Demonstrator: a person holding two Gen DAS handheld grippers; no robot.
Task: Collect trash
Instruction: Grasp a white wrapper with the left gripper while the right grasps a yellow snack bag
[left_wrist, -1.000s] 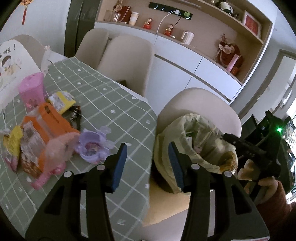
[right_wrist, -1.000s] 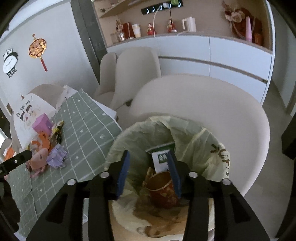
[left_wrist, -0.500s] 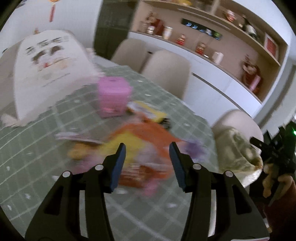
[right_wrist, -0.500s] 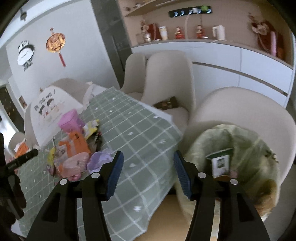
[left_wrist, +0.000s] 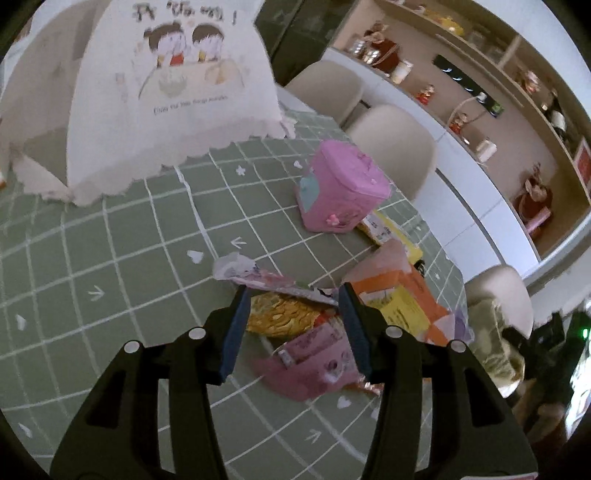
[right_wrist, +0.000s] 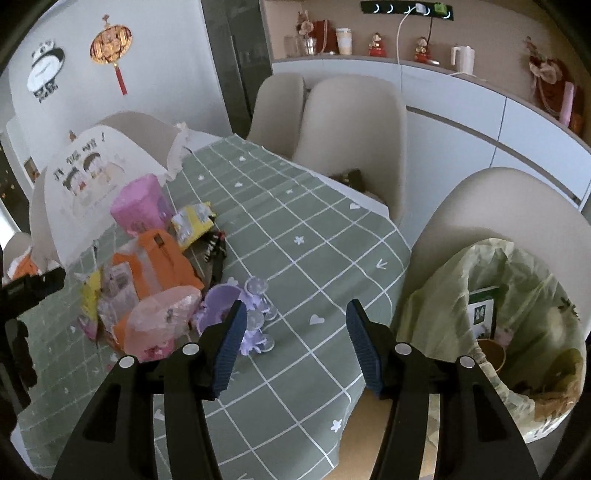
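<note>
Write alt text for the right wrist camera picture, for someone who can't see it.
The right gripper, fingers apart and empty, hangs over a green checked tablecloth, pointing at a purple plastic piece beside a heap of snack wrappers. To the right, a lined trash bin with rubbish inside sits on a beige chair. A pink box stands behind the heap.

Wrapper heap crowding tablecloth's left part, pink tub just behind heap, white food cover beyond, bare cloth right of heap, bin bag past table edge.
</note>
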